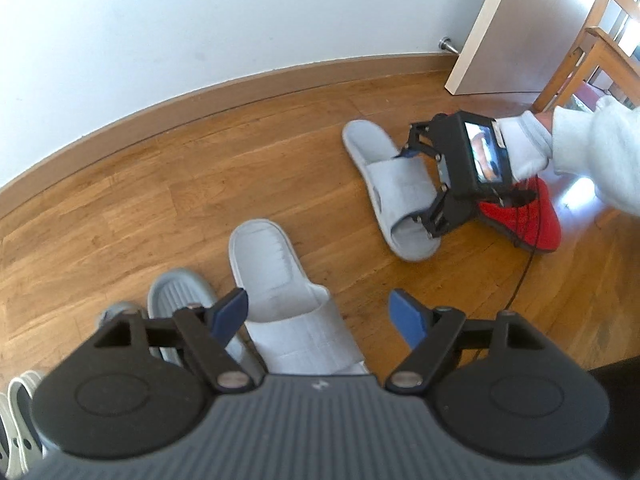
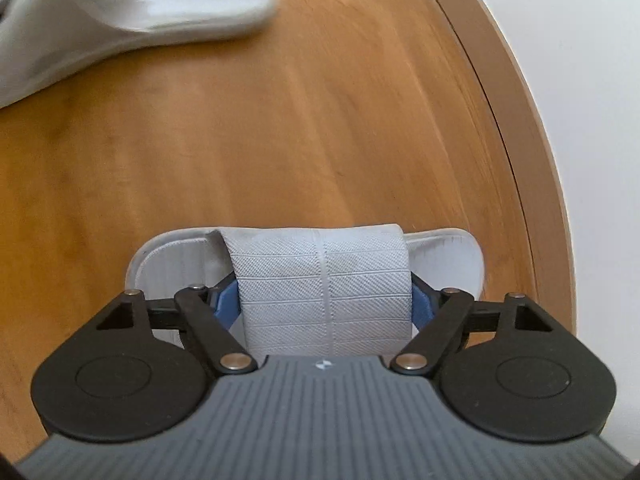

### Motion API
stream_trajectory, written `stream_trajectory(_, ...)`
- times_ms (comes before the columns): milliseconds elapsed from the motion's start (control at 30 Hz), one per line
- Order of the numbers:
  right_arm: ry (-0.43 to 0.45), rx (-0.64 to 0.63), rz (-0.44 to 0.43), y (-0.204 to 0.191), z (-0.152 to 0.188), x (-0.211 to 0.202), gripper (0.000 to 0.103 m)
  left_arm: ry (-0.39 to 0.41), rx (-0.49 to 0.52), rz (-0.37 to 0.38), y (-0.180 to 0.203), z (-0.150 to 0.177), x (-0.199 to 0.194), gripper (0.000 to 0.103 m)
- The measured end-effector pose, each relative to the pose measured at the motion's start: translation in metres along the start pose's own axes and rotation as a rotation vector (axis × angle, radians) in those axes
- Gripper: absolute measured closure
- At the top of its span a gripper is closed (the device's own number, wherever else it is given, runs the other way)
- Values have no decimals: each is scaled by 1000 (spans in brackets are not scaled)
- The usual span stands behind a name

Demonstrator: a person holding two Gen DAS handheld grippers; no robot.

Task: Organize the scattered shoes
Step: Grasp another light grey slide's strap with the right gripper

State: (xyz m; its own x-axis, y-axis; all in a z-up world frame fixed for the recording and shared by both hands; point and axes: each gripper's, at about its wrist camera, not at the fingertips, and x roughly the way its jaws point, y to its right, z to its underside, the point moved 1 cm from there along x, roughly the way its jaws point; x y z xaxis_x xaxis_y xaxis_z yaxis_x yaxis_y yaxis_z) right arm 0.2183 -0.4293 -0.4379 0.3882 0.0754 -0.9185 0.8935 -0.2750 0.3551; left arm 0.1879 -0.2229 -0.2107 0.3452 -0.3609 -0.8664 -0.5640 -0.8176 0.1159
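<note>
Two light grey fabric slippers lie on the wooden floor. The near one (image 1: 268,264) lies below my left gripper (image 1: 318,304), which stands open above it; its blue pads (image 1: 234,312) touch nothing. The far slipper (image 1: 368,144) has my right gripper (image 1: 416,188) across its strap, held by a hand in a white sleeve (image 1: 592,148). In the right wrist view that gripper (image 2: 324,300) has its blue pads (image 2: 226,304) pressed on both sides of the slipper's woven strap (image 2: 324,280). The other slipper (image 2: 160,4) shows blurred at the top left.
A red slipper (image 1: 532,224) lies behind the right gripper. A grey rubber slipper (image 1: 176,292) and white clogs (image 1: 20,400) sit at the lower left. A baseboard (image 1: 200,100) runs along the white wall. A door (image 1: 500,24) and a wooden chair (image 1: 600,40) stand at the right.
</note>
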Motion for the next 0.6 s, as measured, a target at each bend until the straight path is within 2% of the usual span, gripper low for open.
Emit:
stream_trajectory(133, 95, -26, -76, -29, -15, -28, 25, -12, -26, -6, -6, 4, 5, 26)
stream_trajectory(267, 144, -82, -129, -57, -33, -39, 25, -26, -50, -16, -12, 1, 9, 26)
stream_trajectory(433, 171, -154, -141, -79, -52, -43, 24, -24, -60, -22, -14, -1, 7, 26)
stream_trajectory(600, 247, -98, -107, -81, -58, -50, 22, -21, -60, -21, -11, 0, 7, 26)
